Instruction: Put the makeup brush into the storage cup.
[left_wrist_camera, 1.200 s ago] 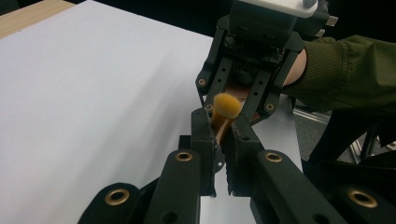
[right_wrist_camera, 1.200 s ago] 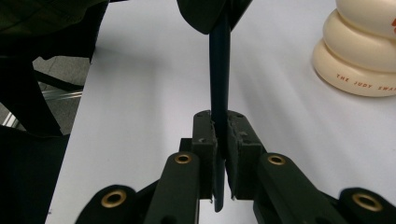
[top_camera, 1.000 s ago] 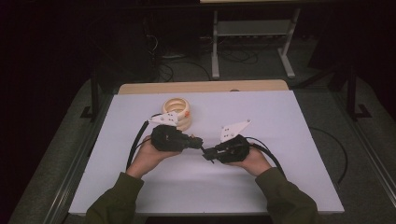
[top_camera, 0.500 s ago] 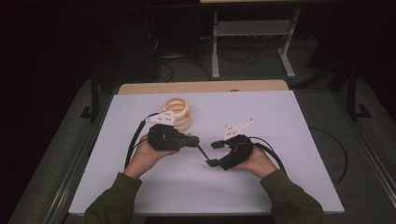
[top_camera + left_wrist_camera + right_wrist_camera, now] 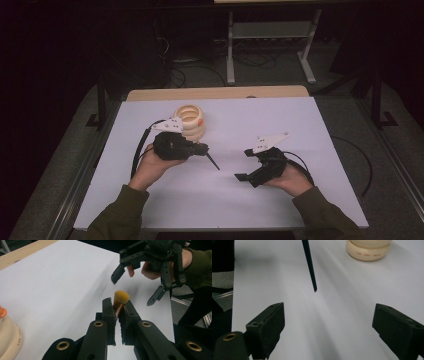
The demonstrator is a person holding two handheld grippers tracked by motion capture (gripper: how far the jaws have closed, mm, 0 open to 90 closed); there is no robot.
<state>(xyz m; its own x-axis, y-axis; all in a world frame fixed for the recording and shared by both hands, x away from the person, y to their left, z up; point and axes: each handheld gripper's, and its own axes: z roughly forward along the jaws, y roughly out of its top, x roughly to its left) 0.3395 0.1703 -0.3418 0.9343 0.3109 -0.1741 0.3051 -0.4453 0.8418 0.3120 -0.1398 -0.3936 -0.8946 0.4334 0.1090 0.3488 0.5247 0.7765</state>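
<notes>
My left gripper (image 5: 202,148) is shut on a small brush. Its mustard-yellow tuft (image 5: 121,297) sticks up past the jaws of the left gripper (image 5: 117,306). The brush's thin black handle (image 5: 212,161) slants down toward the table, and its tip (image 5: 314,287) hangs just above the sheet. To the right, apart from it, my right gripper (image 5: 243,165) is open. Its jaws have just been opening and nothing is between them. The same right gripper (image 5: 132,291) shows farther off, and from its own camera the right gripper (image 5: 328,315) faces the handle's tip.
A cream stack of rings (image 5: 191,121) with an orange spot stands just behind the left gripper, also as the cream stack (image 5: 368,250). The white sheet (image 5: 300,125) covers the table, with a wooden strip (image 5: 215,93) at the far edge. A metal stand (image 5: 270,35) is on the floor behind.
The right gripper was shut close against the left gripper's tip. It has opened wide and drawn away to the right. The left gripper and the brush have stayed in place.
</notes>
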